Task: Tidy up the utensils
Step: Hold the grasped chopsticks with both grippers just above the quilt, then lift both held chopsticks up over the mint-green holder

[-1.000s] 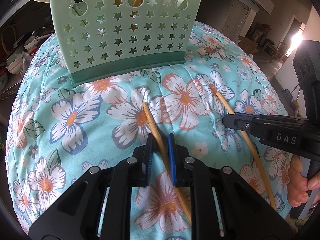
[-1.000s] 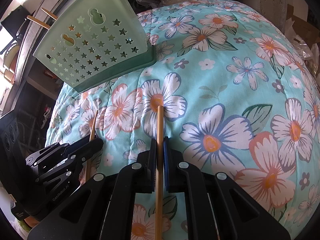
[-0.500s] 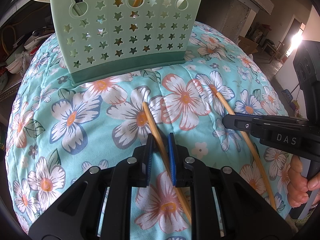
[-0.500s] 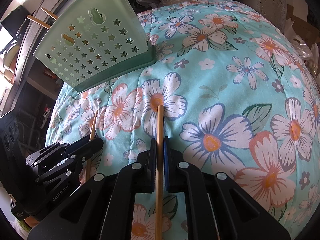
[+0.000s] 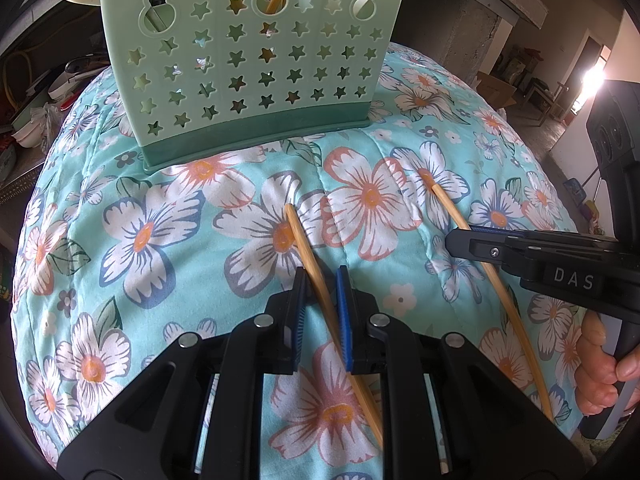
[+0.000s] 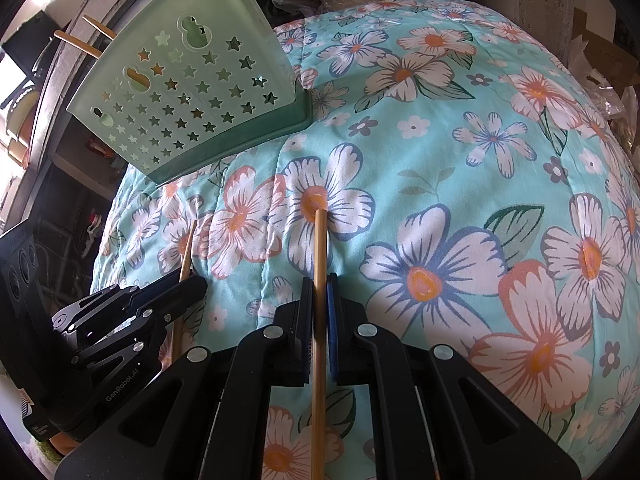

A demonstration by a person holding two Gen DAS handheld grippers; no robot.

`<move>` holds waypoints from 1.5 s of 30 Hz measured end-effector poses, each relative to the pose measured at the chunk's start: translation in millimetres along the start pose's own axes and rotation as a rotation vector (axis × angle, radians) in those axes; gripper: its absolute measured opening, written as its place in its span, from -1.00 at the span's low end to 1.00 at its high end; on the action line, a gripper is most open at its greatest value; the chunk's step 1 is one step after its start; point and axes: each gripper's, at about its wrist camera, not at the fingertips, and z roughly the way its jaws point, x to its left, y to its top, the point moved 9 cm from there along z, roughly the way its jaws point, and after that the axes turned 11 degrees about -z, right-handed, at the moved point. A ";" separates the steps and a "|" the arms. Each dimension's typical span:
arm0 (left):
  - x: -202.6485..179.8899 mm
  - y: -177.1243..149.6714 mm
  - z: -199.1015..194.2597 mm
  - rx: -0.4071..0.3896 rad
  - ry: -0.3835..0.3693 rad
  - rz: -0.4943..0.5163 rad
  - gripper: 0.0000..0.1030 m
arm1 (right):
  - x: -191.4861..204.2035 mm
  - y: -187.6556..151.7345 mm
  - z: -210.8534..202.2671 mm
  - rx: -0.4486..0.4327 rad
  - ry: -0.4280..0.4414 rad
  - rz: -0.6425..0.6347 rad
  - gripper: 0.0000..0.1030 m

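Observation:
A bamboo chopstick [image 5: 304,240] runs slantwise between the blue pads of my left gripper [image 5: 320,276], which is shut on it. A second chopstick [image 6: 320,248] stands straight between the pads of my right gripper [image 6: 319,280], also shut on it. Both sticks point toward the pale green star-holed utensil basket [image 5: 256,60], which stands upright at the far side of the cloth. The basket [image 6: 188,100] holds other chopsticks [image 6: 80,42] that poke out of its top. The right gripper [image 5: 456,240] shows beside the left one, and the left gripper [image 6: 196,280] shows in the right wrist view.
A turquoise floral quilt [image 5: 160,240] covers the whole work surface. A person's fingers [image 5: 600,372] hold the right gripper's handle. Shelves with dishes [image 5: 36,120] lie past the left edge, and a cardboard box [image 6: 600,40] sits beyond the right edge.

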 end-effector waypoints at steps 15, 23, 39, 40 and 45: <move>-1.1 -0.6 -0.7 -0.001 0.000 0.001 -0.72 | -0.3 -0.1 0.1 -0.001 0.000 0.000 -0.87; -1.3 -0.8 -0.9 -0.007 -0.002 0.003 -0.71 | 0.4 -0.5 0.3 -0.002 0.005 0.003 -0.87; 27.2 40.6 -77.8 -0.122 -0.143 -0.060 -0.90 | 5.7 15.9 -49.8 -0.101 0.046 0.011 -0.88; 28.0 48.3 -89.6 -0.145 -0.154 -0.057 -0.90 | 7.9 23.0 -61.0 -0.129 0.051 0.003 -0.88; 30.1 89.6 -144.3 -0.252 -0.207 -0.045 -0.90 | 21.8 59.8 -109.8 -0.254 0.072 -0.051 -0.88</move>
